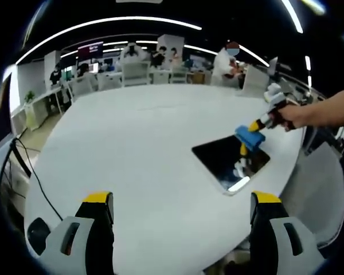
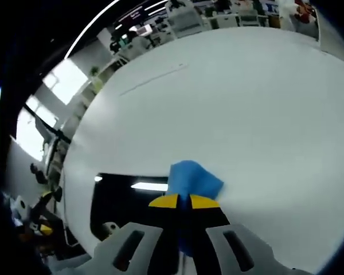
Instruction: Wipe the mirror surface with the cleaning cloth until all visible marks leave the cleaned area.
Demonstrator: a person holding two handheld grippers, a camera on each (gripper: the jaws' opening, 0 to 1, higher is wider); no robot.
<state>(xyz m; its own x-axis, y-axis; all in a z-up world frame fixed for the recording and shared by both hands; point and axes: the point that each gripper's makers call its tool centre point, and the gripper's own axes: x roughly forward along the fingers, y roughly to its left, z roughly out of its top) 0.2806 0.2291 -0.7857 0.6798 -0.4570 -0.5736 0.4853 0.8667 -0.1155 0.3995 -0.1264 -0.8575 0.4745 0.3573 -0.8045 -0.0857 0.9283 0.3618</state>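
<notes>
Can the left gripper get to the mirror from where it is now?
Probably yes. The left gripper is open and holds nothing, and only bare table lies between it and the mirror. The right gripper is already at the mirror's far edge with the cloth, so it should go for the near side.

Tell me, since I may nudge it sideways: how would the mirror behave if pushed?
The mirror looks like a thin, flat, rigid sheet lying on the smooth white table, so it would probably slide rather than tip. Its corner sits near the table edge, so a push that way risks a fall, and glass likely breaks.
</notes>
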